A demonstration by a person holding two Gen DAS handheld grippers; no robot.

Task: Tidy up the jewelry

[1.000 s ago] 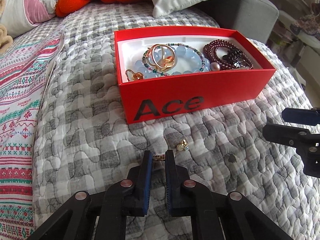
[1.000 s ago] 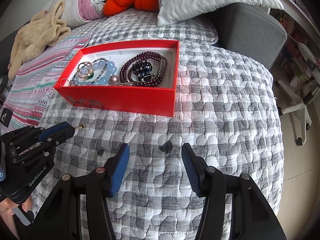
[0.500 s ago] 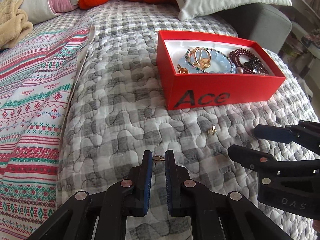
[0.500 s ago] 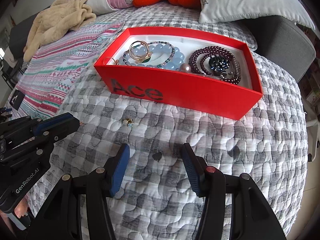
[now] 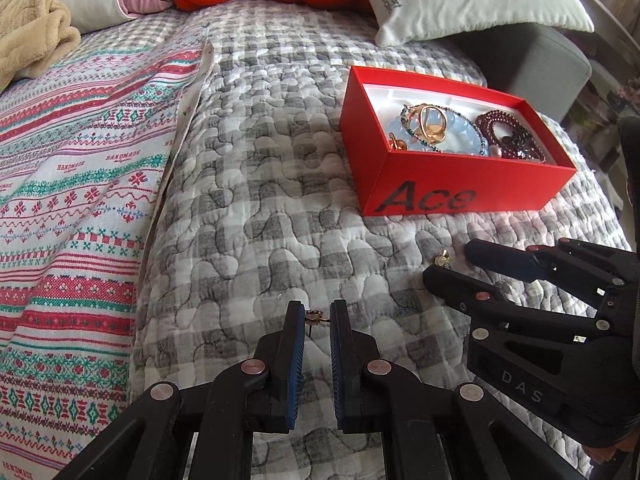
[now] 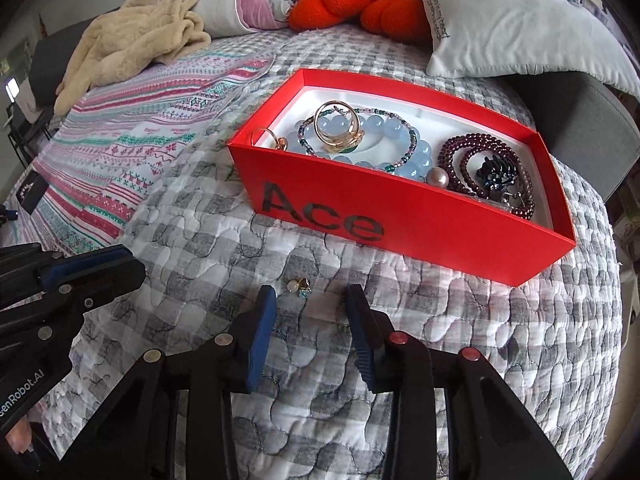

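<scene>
In front of the red Ace box, on the grey quilt: one loose earring, just ahead of my right gripper, which has closed in on it, jaws wide and empty. My left gripper, withdrawn farther from the box, stays pinched on a small gold earring. Judgement: second pickup imminent, both boxed next.
</scene>
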